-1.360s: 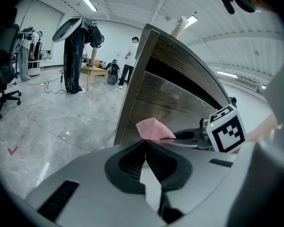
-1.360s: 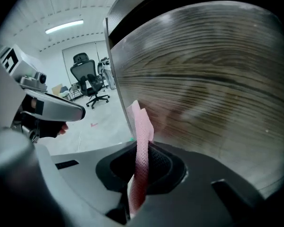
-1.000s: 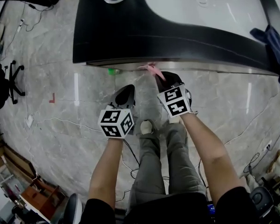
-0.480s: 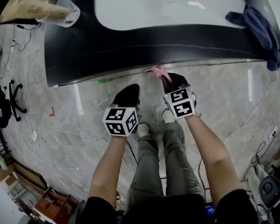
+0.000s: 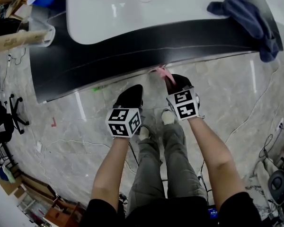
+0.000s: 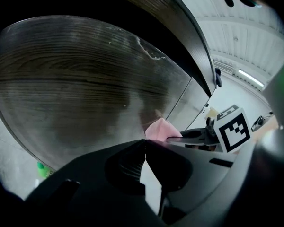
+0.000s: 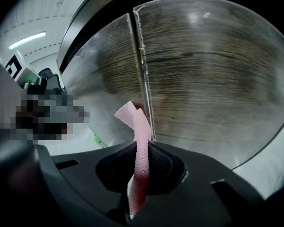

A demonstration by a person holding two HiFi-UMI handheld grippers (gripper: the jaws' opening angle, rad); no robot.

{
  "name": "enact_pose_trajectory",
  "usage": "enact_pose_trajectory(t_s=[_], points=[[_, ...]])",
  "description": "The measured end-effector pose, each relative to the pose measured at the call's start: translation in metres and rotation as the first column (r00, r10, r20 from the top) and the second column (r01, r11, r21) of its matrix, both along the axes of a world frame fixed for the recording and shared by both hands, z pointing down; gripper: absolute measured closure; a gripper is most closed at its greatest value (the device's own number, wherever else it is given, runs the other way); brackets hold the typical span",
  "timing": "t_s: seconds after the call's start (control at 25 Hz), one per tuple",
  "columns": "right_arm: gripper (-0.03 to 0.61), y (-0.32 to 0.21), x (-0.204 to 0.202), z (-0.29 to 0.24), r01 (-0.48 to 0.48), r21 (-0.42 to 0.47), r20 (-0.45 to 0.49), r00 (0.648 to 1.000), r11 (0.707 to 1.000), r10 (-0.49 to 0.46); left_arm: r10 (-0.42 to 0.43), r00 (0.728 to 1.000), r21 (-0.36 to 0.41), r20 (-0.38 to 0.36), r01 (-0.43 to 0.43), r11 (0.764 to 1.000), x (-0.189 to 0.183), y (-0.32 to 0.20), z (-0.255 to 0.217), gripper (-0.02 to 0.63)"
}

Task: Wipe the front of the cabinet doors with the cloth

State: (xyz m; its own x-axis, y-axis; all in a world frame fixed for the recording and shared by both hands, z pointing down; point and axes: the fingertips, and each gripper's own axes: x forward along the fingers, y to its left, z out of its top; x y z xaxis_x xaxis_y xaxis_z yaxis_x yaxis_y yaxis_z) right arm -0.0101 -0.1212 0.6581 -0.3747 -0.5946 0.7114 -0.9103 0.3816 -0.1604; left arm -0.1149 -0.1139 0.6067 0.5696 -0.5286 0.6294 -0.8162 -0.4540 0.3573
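My right gripper (image 7: 138, 151) is shut on a pink cloth (image 7: 135, 126) whose free end sticks up close to the seam between two wood-grain cabinet doors (image 7: 213, 79). In the head view the pink cloth (image 5: 161, 73) juts from the right gripper (image 5: 173, 82) right at the cabinet's lower edge, below the dark counter front (image 5: 132, 51). My left gripper (image 5: 131, 96) hangs beside it to the left, a little lower; its jaws meet with nothing between them. The left gripper view faces a cabinet door (image 6: 85, 89), with the pink cloth (image 6: 160, 129) showing just beyond the left gripper (image 6: 145, 143).
A white counter top (image 5: 146, 11) with a dark blue rag (image 5: 248, 18) at its right end lies above the doors. A small green object (image 5: 100, 87) sits on the marble floor by the cabinet base. Cables and an office chair (image 5: 4, 115) are on the floor at the sides.
The head view has swung, so the counter sits further right and more of its white top shows. Both grippers keep their places near the cabinet base; the pink cloth stays in the right one.
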Motion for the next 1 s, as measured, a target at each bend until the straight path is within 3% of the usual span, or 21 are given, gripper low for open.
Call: enact_pose_trajectory(t_s=[0.4,1.0], points=[[0.537,0.013,0.020,-0.014,-0.022,0.003,-0.003,1.000,1.000,0.022,0.025,1.000,0.005,-0.004,-0.025,1.000,0.019,0.010,-0.010,0.606],[0.537,0.060,-0.001,-0.082,0.073,0.037,0.005,0.997,0.997,-0.073,-0.059,0.996,0.006,-0.066,0.059,0.998,0.000,0.054,-0.068,0.604]])
